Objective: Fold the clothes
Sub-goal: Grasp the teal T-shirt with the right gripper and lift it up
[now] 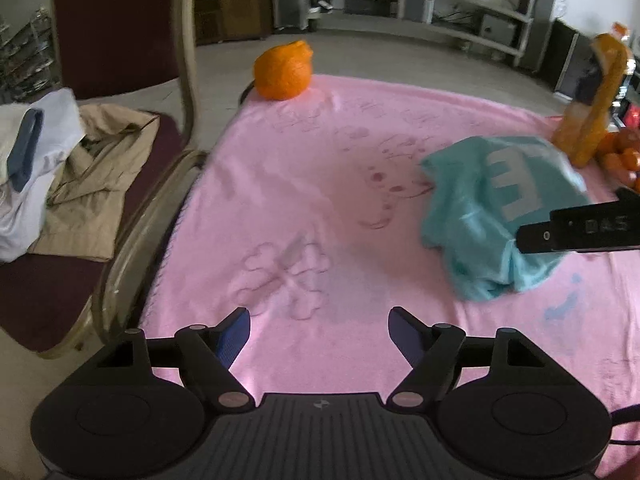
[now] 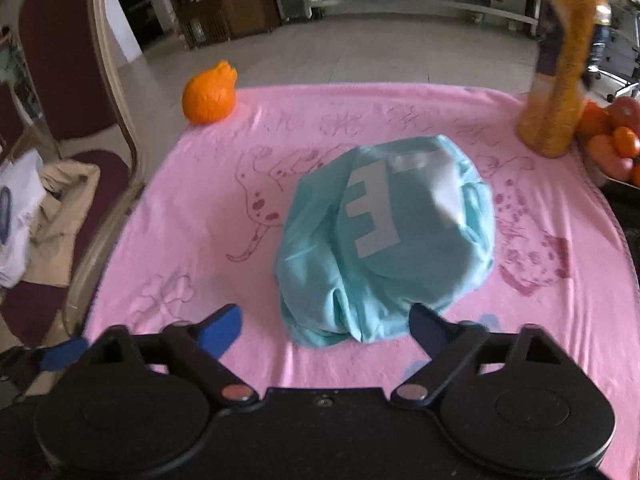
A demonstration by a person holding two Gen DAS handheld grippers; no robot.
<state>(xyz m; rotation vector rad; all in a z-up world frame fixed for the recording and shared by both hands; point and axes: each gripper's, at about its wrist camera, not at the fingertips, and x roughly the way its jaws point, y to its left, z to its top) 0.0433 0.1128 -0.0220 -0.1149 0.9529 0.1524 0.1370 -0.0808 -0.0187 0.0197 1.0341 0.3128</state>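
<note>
A teal T-shirt (image 2: 384, 236) with white lettering lies crumpled in a mound on the pink blanket (image 2: 192, 216). My right gripper (image 2: 326, 330) is open just in front of the shirt's near edge, its fingers to either side of a bunched fold. In the left wrist view the same T-shirt (image 1: 496, 216) lies to the right, and one black finger of the right gripper (image 1: 580, 232) reaches in over it. My left gripper (image 1: 320, 334) is open above bare pink blanket (image 1: 280, 208), holding nothing.
An orange bag-like lump (image 1: 285, 70) sits at the blanket's far left corner. A tall orange bottle (image 2: 560, 68) and a bowl of oranges (image 2: 612, 140) stand at the far right. A chair (image 1: 120, 40) on the left holds beige and white clothes (image 1: 80, 176).
</note>
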